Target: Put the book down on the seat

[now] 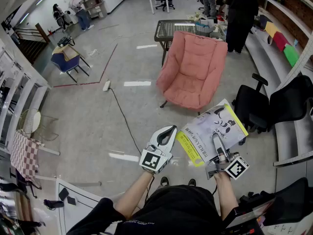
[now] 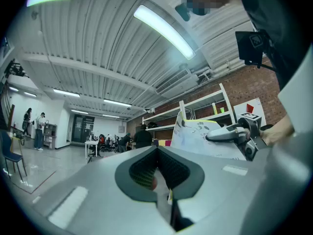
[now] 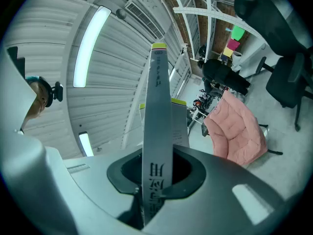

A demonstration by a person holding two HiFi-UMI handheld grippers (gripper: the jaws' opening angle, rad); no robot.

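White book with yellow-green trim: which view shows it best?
Head view: the book shows its cover face-on, held by the right gripper. Right gripper view gives only its spine; left gripper view, part of the cover.

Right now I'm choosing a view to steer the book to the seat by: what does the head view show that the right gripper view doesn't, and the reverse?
Only the head view: the left claw, shut and empty; the book with its illustrated cover facing up; the floor between the person and the seat.
Only the right gripper view: the right claw seen close, jaws clamped on the book's spine, which stands edge-on; a ceiling light.
Both: the book and the pink armchair ahead.
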